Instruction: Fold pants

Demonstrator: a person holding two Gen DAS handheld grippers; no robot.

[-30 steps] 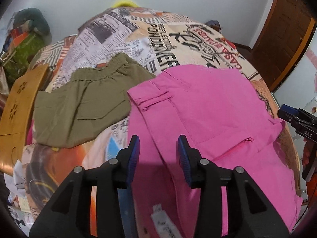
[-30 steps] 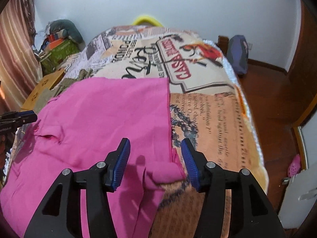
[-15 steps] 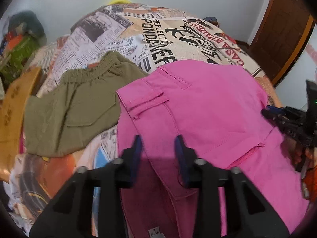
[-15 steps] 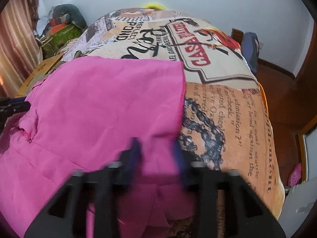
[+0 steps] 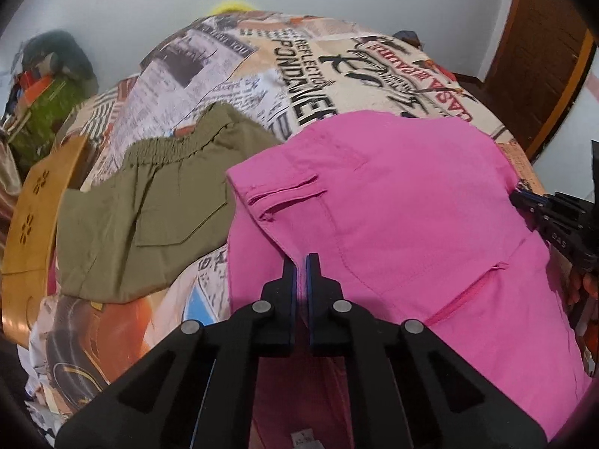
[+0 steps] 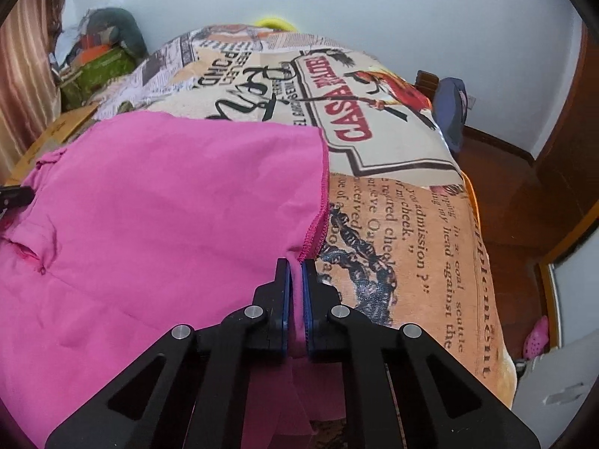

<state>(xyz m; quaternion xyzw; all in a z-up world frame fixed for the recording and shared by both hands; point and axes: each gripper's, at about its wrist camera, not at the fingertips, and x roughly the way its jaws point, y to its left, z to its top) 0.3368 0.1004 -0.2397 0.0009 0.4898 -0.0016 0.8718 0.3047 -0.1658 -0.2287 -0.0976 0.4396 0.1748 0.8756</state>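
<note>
Pink pants [image 5: 393,202] lie spread across the printed bedspread [image 5: 262,60]. My left gripper [image 5: 301,262] is shut on the pants' waistband edge near the back pocket. My right gripper [image 6: 295,265] is shut on the hem end of the pants [image 6: 168,205], by the stitched leg opening. The right gripper also shows at the right edge of the left wrist view [image 5: 554,217]. The left gripper's tip shows at the left edge of the right wrist view [image 6: 15,196].
Olive-green shorts [image 5: 149,202] lie folded on the bed left of the pink pants. A wooden board [image 5: 30,224] stands at the bed's left side. A wooden door [image 5: 543,56] is at the right. A dark bag [image 6: 451,108] sits on the floor beyond the bed.
Both grippers moved forward and down onto the pink pants and closed from open to shut on the fabric.
</note>
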